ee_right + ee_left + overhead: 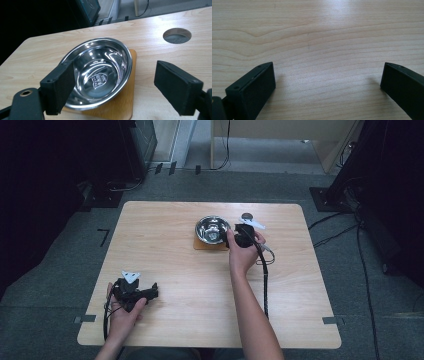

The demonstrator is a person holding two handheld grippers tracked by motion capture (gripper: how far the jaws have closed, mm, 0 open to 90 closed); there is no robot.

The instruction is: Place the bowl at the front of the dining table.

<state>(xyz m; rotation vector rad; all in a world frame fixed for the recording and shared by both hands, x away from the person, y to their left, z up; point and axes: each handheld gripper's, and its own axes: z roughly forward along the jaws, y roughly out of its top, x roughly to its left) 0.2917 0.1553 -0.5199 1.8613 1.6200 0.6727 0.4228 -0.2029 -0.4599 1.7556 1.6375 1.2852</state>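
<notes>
Right gripper view: right tool (113, 86) spread apart beside shiny round steel bowl (100, 72) on wooden coaster (125, 105).

Surroundings of the work area

Light wooden table (165, 245) with a round cable hole (177, 35) near its far edge stands on grey carpet (55, 285); black cables (350, 220) lie right; dark equipment (137, 140) behind.
</notes>
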